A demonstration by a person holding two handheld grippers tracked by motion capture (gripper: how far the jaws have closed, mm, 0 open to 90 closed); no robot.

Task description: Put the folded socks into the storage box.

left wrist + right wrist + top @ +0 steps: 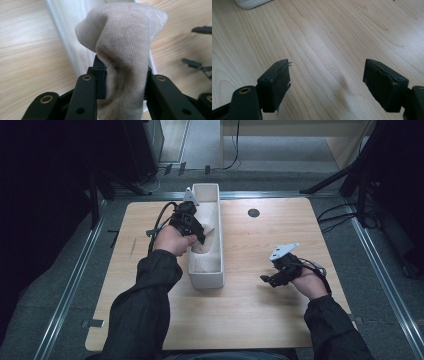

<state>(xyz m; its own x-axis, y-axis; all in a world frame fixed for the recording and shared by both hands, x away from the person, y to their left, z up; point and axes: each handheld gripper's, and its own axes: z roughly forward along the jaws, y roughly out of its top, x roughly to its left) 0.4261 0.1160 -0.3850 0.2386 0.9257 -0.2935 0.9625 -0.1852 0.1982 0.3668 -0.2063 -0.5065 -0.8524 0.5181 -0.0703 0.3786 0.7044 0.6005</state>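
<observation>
Right gripper: near right of table, low over bare wood, jaws spread wide, nothing between them; pads worn at the edges in right gripper view.
Right hand: wraps the gripper body, dark sleeve behind it, grey plate on top.
Left gripper: over the bin, jaws pinching the cloth; pads press both sides of the fold in left gripper view.
Left hand: at the bin's left wall, cable trailing off to the left.
Cloth: beige knit, bunched, gripped mid-fold, top end bulging above the pads; in high view it sits inside the bin, near its middle.
Bin: white, long and narrow, open top, lengthwise at table centre, more beige fabric at its near end.
Table: light wood, bare around right gripper.
Hole: dark, round, far side of table, right of bin.
</observation>
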